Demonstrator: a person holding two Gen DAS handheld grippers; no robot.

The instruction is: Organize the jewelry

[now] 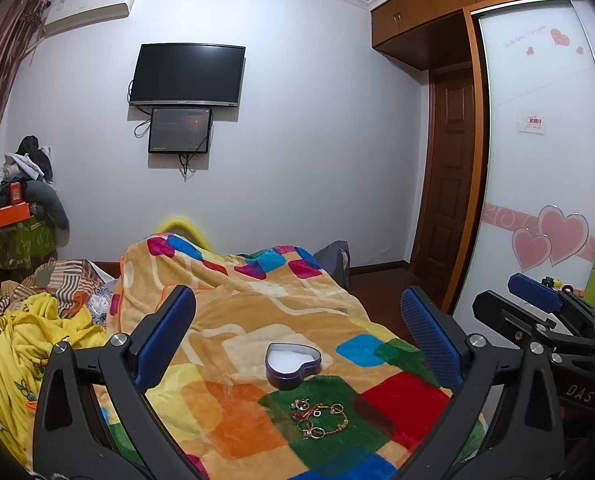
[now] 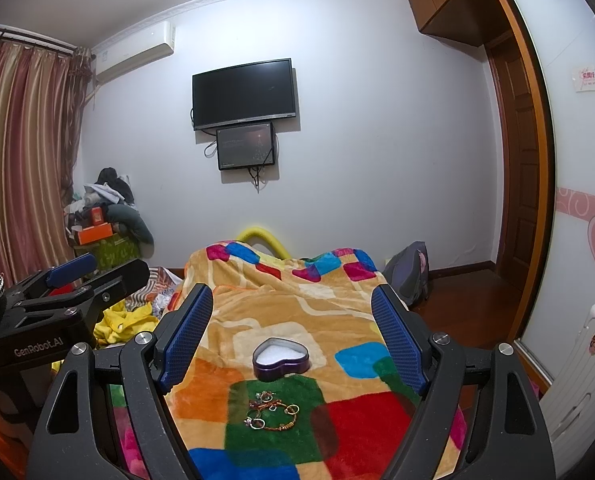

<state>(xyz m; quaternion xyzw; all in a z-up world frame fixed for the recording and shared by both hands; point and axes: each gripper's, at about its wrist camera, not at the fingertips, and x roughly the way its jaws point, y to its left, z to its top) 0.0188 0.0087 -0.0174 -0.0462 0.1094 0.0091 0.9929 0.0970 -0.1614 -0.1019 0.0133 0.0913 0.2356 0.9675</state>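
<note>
While both grippers, left (image 1: 297, 344) and right (image 2: 293, 344), are hovering wide open and holding nothing, jewelry (image 1: 319, 420) is lying on the blanket (image 1: 241, 320). Just beyond it, the heart-shaped tin (image 1: 293, 364) is sitting open.

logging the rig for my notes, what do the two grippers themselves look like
Both are matte black plastic frames with silver screw heads and two blue, grid-textured finger pads. The left gripper body reads "GenRobot.AI" in white seen from the right wrist view; the right gripper body shows "DAS". No cables or sleeves show.

Jewelry (image 2: 271, 410) before heart-shaped tin (image 2: 280, 360), blanket (image 2: 337, 320).
</note>
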